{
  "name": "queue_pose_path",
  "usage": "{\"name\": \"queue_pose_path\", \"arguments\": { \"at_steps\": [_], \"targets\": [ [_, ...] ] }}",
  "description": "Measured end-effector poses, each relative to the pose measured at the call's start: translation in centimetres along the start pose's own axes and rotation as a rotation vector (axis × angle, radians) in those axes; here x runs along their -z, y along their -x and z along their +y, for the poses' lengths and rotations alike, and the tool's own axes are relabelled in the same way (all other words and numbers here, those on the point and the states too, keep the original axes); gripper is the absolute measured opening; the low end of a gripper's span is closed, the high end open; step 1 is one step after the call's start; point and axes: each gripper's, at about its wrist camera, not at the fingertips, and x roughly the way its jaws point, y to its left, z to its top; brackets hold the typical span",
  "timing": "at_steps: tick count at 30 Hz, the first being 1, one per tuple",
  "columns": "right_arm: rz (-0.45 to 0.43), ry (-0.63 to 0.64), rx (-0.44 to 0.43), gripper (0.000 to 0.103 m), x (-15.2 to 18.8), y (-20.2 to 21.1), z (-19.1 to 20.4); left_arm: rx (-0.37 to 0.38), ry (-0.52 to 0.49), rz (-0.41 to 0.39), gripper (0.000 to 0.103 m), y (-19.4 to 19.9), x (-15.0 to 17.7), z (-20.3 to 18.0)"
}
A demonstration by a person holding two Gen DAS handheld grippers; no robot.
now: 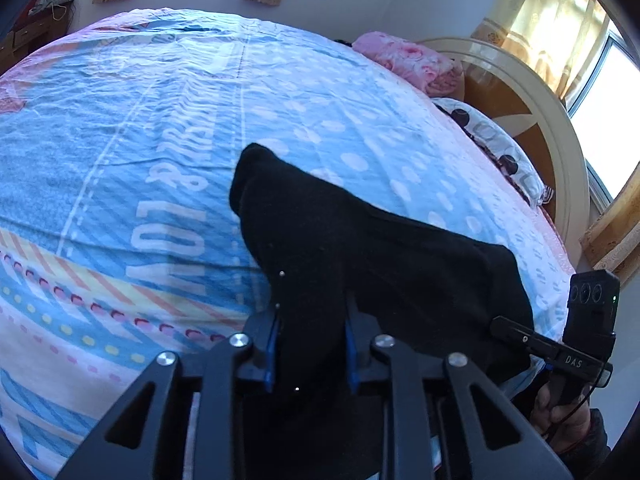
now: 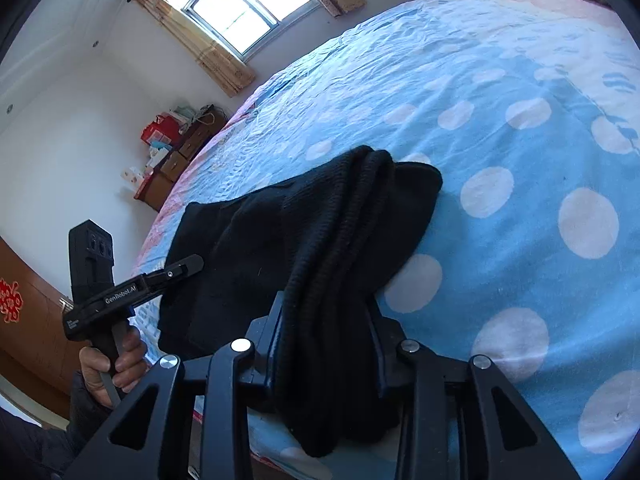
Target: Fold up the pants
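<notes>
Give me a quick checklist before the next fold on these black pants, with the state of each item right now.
1. Left gripper closed on the black pants: ok, cloth fills the gap between its jaws.
2. Right gripper closed on the pants: ok, a thick ribbed bunch runs between its jaws.
3. Both grips on the near edge of the pants: ok, the rest lies away from them across the bedsheet.
4. Cloth flat between the grips: not ok, it is bunched and rumpled.
5. Bedsheet beyond the pants free of other items: ok; the pink blanket sits far off by the headboard.
6. Which part of the pants each gripper holds: cannot tell.
</notes>
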Motion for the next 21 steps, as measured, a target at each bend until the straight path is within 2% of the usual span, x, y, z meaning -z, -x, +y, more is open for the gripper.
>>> {"name": "queue_pose_path", "arguments": {
  "at_steps": [5, 9, 11, 17, 21],
  "targets": [
    [0.025, 0.044, 0.012, 0.034, -1.8, 0.1, 1.9, 0.062, 0.052, -0.016, 0.019, 1.1, -0.7, 0.4],
    [0.015, 0.076, -0.033, 0.034, -4.1, 0.6, 4.0, 0.080, 0.065, -0.020, 0.019, 2.1, -1.5, 0.7],
    [0.024, 0.091, -0.053, 0.034, -5.5, 0.3, 5.2, 0.088, 0.073, -0.051, 0.019, 3.2, -2.2, 1.3],
    [0.066, 0.239, -0.147, 0.033, -10.4, -3.5, 12.1, -0.040, 0.110, -0.201, 0.019, 8.5, -5.2, 6.0],
    [0.100, 0.301, -0.234, 0.033, -13.2, -9.0, 17.1, -0.180, 0.155, -0.286, 0.019, 11.4, -6.5, 10.6]
  ]
}}
